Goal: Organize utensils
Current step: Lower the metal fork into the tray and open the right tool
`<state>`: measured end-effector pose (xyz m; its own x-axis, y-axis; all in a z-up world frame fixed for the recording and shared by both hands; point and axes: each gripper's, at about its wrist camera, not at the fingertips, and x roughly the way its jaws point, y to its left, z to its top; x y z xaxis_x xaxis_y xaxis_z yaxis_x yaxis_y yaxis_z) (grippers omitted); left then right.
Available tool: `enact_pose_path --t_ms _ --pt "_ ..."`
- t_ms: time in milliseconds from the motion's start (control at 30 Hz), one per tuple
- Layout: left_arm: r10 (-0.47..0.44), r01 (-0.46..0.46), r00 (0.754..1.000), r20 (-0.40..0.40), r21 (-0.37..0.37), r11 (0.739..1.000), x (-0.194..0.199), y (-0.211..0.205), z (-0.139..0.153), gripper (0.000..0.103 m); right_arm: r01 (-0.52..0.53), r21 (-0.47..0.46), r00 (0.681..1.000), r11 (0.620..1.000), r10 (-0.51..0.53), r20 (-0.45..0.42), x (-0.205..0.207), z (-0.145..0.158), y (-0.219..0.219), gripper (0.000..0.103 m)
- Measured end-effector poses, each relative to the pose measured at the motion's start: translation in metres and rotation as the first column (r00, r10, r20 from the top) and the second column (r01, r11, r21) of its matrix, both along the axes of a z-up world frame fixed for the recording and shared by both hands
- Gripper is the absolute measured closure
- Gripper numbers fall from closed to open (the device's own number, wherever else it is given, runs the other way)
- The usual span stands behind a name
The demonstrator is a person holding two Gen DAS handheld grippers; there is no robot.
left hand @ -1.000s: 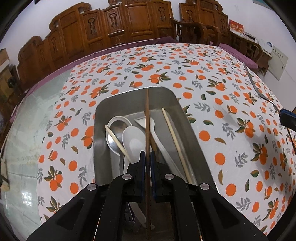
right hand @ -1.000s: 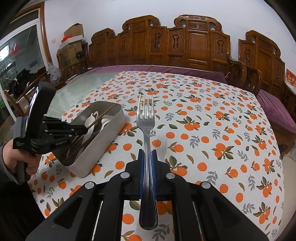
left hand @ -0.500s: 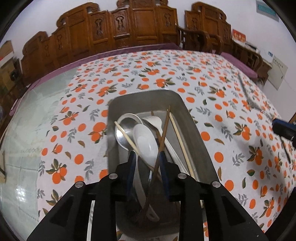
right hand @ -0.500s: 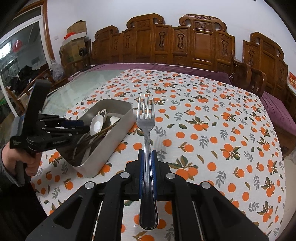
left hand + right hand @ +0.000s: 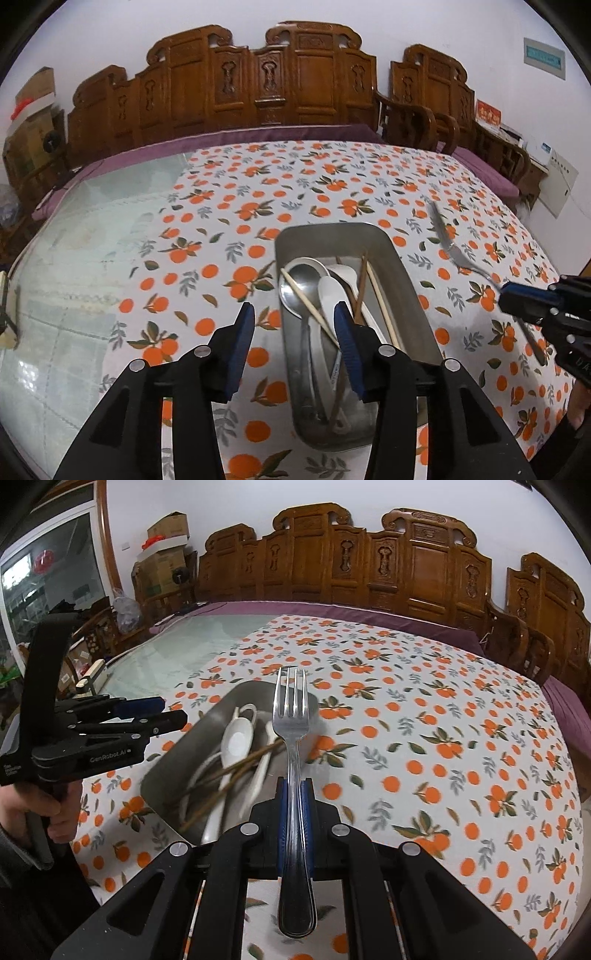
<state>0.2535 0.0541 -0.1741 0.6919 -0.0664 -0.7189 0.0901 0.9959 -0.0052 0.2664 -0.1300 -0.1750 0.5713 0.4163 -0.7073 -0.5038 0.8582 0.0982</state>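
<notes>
Table [image 5: 92, 258]: glass-topped, partly covered by a white tablecloth [image 5: 332, 177] printed with oranges and leaves; a purple cloth edge shows at the far side. Carved wooden chairs [image 5: 280, 74] stand in a row behind it against a white wall.

Metal tray [image 5: 410, 280]: rectangular, stainless, resting on the tablecloth. Contents, lying lengthwise and overlapping:
- metal spoon [image 5: 299, 288], bowl toward the far end;
- white ceramic spoon [image 5: 330, 295], partly over the metal one;
- a second white spoon [image 5: 345, 273] beneath it;
- pale chopsticks [image 5: 306, 302], one slanting across the spoon bowls, one [image 5: 382, 302] along the right wall;
- dark brown chopsticks [image 5: 362, 284] between them.

Left hand-held gripper [image 5: 293, 325]: jaws apart, having just been opening; nothing between the blue pads. It hangs above the tray's near left rim, the right pad over the tray, the left pad over the cloth. In the right wrist view the same tool [image 5: 147, 712] appears at the left, its handle grasped by a person's hand [image 5: 48, 805].

Right hand-held gripper [image 5: 295, 805]: jaws together, clamped on the handle of a steel fork [image 5: 291, 716]. Fork points forward, tines up, over the tray's right edge; its handle end sticks out behind the pads. In the left wrist view the fork [image 5: 454, 247] is seen in the air to the right of the tray.
</notes>
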Motion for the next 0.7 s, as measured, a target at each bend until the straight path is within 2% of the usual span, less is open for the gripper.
enact_pose_path --t_ms 233,333,433,467,500,700 --pt "0.019 -0.019 0.999 0.027 -0.005 1.0 -0.006 0.015 0.006 0.052 -0.006 0.008 1.0 1.0 0.006 -0.025 0.006 -0.008 0.025 0.094" --pt "0.034 -0.033 0.999 0.04 -0.02 0.999 -0.007 0.024 0.009 0.038 -0.005 0.01 0.999 1.0 0.005 -0.037 0.009 -0.012 0.034 0.094" --pt "0.05 -0.048 0.998 0.044 -0.029 0.998 -0.007 0.031 0.013 0.035 -0.004 0.01 0.999 1.0 0.005 -0.049 0.012 -0.016 0.044 0.094" --pt "0.054 -0.053 0.997 0.047 -0.03 0.998 -0.007 0.033 0.013 0.028 -0.004 0.011 0.999 1.0 0.004 -0.052 0.013 -0.017 0.047 0.094" --pt "0.06 -0.059 0.997 0.053 -0.032 0.998 -0.007 0.036 0.014 0.025 -0.002 0.011 0.998 1.0 0.003 -0.057 0.015 -0.019 0.05 0.094" --pt "0.077 -0.074 0.995 0.06 -0.051 0.996 -0.007 0.046 0.018 0.018 0.024 0.042 0.996 0.999 -0.02 -0.09 0.025 -0.025 0.064 0.094"
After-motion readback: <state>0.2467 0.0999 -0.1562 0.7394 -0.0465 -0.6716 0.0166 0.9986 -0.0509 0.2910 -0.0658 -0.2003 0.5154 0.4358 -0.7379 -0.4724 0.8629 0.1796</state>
